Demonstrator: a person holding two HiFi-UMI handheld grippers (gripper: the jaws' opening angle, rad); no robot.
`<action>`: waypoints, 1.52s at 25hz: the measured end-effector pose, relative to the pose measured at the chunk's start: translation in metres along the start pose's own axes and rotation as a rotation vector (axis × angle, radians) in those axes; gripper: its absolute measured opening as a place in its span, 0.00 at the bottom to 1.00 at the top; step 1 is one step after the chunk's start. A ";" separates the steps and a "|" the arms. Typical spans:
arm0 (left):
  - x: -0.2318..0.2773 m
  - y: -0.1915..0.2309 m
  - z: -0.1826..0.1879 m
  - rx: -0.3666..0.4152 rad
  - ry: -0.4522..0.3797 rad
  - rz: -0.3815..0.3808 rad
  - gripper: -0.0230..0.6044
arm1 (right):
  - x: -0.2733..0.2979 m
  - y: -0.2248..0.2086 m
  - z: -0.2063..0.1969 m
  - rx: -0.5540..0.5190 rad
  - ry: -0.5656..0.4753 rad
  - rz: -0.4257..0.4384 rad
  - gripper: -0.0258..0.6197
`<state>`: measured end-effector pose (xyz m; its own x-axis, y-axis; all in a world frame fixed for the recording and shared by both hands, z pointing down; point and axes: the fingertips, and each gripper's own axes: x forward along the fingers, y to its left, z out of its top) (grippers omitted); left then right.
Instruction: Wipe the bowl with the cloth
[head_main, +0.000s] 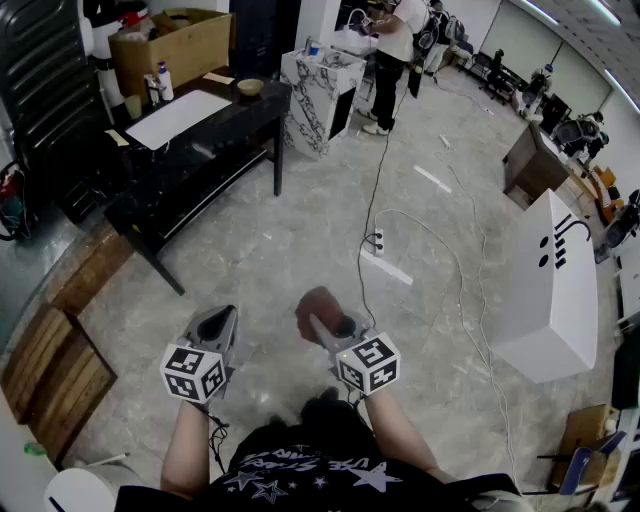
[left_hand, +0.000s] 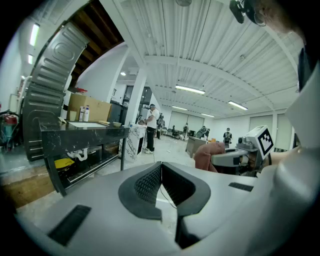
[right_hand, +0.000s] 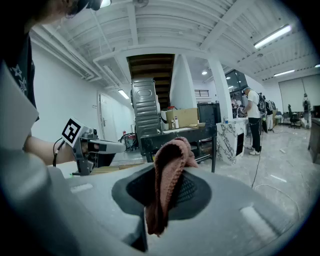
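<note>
Both grippers are held side by side over the floor (head_main: 270, 250), well apart from the table (head_main: 205, 150).

Left gripper (left_hand: 161, 169): jaws together, nothing between them.

Right gripper (head_main: 325, 328): jaws clamped on the cloth (right_hand: 172, 150). The cloth is a pinkish-brown knit, bunched above the jaw tips, with a loose end hanging below.

The bowl (head_main: 250, 87) sits at the far end of the black table, near its edge and just past a white sheet (head_main: 180, 118). Neither gripper touches the bowl.
</note>
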<state>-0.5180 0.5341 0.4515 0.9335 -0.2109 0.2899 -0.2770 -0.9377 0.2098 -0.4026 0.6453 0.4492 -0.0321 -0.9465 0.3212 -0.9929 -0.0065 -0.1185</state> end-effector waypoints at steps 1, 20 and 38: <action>-0.002 0.003 0.001 -0.001 -0.008 0.006 0.05 | 0.003 0.004 0.000 0.000 0.002 0.002 0.12; -0.072 0.004 -0.037 -0.043 0.022 0.037 0.05 | 0.007 0.055 -0.009 0.027 0.029 0.001 0.12; -0.013 0.081 0.000 -0.025 0.030 0.159 0.05 | 0.084 -0.014 0.020 0.059 -0.003 -0.001 0.12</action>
<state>-0.5527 0.4615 0.4650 0.8702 -0.3478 0.3491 -0.4270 -0.8857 0.1819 -0.3888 0.5595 0.4589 -0.0304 -0.9475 0.3182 -0.9845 -0.0266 -0.1735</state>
